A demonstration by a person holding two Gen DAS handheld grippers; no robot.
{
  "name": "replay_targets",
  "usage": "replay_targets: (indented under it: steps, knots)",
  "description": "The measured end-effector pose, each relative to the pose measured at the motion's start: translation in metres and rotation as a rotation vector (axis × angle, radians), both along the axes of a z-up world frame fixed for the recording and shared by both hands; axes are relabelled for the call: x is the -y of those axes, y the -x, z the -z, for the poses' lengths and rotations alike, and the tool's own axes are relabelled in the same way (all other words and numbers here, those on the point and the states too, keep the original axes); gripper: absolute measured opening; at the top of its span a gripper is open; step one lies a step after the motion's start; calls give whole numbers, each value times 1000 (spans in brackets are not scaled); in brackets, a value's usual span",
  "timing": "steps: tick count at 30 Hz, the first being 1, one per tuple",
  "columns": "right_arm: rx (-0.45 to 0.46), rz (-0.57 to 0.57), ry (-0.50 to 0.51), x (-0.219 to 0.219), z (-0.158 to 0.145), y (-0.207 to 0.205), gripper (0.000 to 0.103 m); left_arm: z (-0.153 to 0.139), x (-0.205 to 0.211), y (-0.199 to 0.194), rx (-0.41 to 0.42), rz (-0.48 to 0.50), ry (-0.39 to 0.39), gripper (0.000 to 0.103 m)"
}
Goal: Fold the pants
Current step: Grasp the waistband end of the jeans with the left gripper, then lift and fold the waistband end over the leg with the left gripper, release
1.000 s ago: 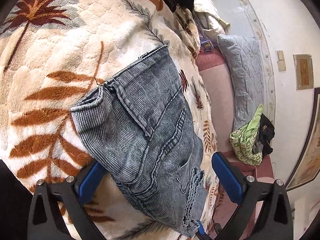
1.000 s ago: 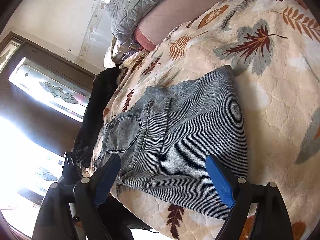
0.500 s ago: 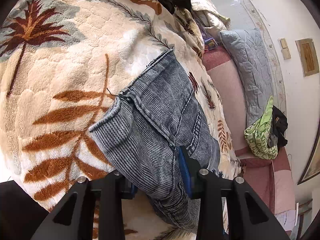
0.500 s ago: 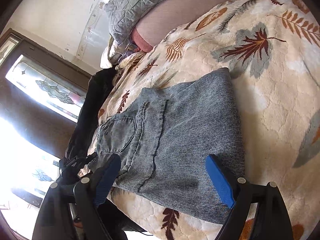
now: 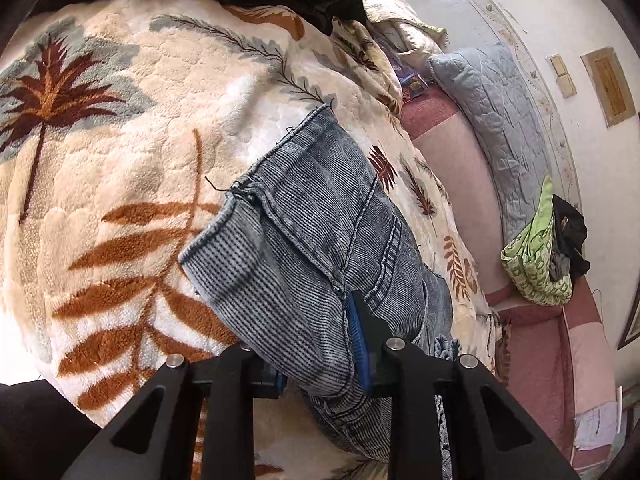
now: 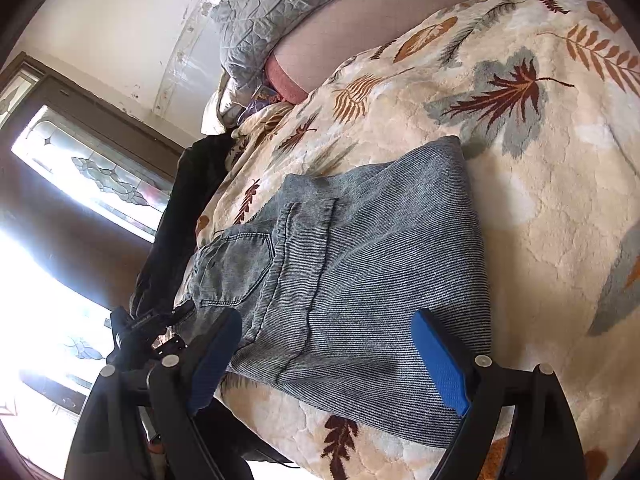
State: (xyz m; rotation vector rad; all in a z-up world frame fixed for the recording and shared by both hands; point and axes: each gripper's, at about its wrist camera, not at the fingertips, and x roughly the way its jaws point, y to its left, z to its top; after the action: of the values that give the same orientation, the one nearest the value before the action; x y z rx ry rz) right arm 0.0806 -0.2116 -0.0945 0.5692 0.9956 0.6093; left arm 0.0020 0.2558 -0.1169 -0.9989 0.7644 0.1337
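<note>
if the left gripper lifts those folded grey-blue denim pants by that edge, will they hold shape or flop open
The folded grey-blue denim pants will probably sag and unfold: loose layers, only one bunched edge pinched in the left gripper, whose jaws have just been closing. Thick ribbed cloth looks fairly heavy, unlikely to slip.

This is a bedroom in a home. A plush leaf-print blanket (image 5: 120,152) covers the bed, and at its two o'clock side a grey quilted pillow (image 5: 496,120) lies on a pink sheet (image 5: 448,168). A green patterned cloth bag (image 5: 532,256) sits at three o'clock by the white wall (image 5: 540,8). From the right wrist, a leaded-glass window (image 6: 100,176) glows at nine o'clock.
</note>
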Motion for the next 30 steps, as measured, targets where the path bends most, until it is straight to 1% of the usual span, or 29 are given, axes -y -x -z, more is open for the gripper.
replay_targets:
  steps: [4,7,9,13,15,17,20,22,23,24,25,26,27,28,29,30]
  knots:
    - [-10,-4,-5,-1,1,-1,89,3,-2,2,10,1,20,27]
    - [-55,-17,-57,-2,1,-4,89,5,-3,2,20,6,32,27]
    - [-76,-47,-76,-11,-4,-7,89,5,-3,2,26,10,28,27]
    - [-73,-154,-11,-55,-24,-12,89,4,-4,3,38,13,32,27]
    - [-77,-213,-13,-83,-33,-17,89,5,-6,5,42,15,44,27]
    - [-94,-256,-37,-109,-38,-23,89,6,-7,5,43,19,51,27]
    - [-198,-263,-78,-144,-29,-45,89,6,-7,6,44,22,54,27]
    - [-266,-257,-70,-166,-20,-61,89,5,-7,6,45,21,56,27]
    - [-315,-256,-70,-177,-14,-69,89,6,-7,6,45,20,60,27]
    - [-360,-247,-78,-186,-8,-76,89,6,-7,7,45,18,63,27]
    - [-387,-237,-92,-194,-3,-83,89,6,-7,7,45,17,64,27]
    - [-396,-240,-81,-202,1,-89,89,6,-7,7,46,17,66,27]
    - [-403,-247,-34,-212,7,-95,89,6,-7,7,46,17,68,27]
    - [-442,-238,10,-218,19,-99,89,7,-7,7,45,17,71,27]
    - [-473,-218,11,-219,27,-102,90,7,-7,7,44,17,72,27]
    - [-480,-205,10,-220,25,-104,91,7,-7,8,44,16,74,27]
